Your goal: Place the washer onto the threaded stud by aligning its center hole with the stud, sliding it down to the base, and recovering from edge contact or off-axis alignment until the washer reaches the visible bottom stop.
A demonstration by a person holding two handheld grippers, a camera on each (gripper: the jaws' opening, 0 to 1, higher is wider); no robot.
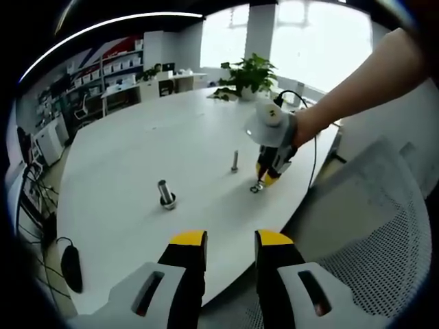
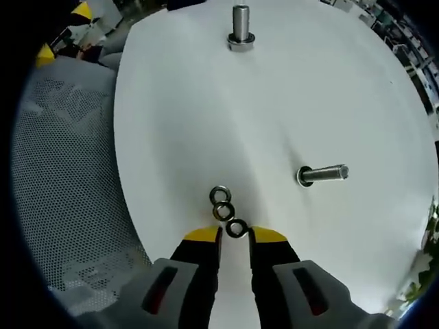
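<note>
Three metal washers (image 2: 223,211) lie in a touching row on the white table (image 2: 329,96), just ahead of my right gripper (image 2: 235,236). Its jaws stand open, and the nearest washer (image 2: 236,228) sits at the gap between the yellow tips, apparently untouched. A thin threaded stud (image 2: 322,175) stands to the right, and a thicker stud (image 2: 240,27) with a collar at its base stands farther off. In the left gripper view, a person's hand holds the right gripper (image 1: 264,179) down over the washers (image 1: 256,187), beside the thin stud (image 1: 234,161) and the thick stud (image 1: 167,193). My left gripper (image 1: 230,247) hovers open off the table's near edge.
A grey mesh chair (image 1: 384,226) stands by the table edge, also seen as the mesh seat (image 2: 62,171). A potted plant (image 1: 250,74) stands at the far end of the table. A black cable and a dark object (image 1: 70,267) hang near the left edge.
</note>
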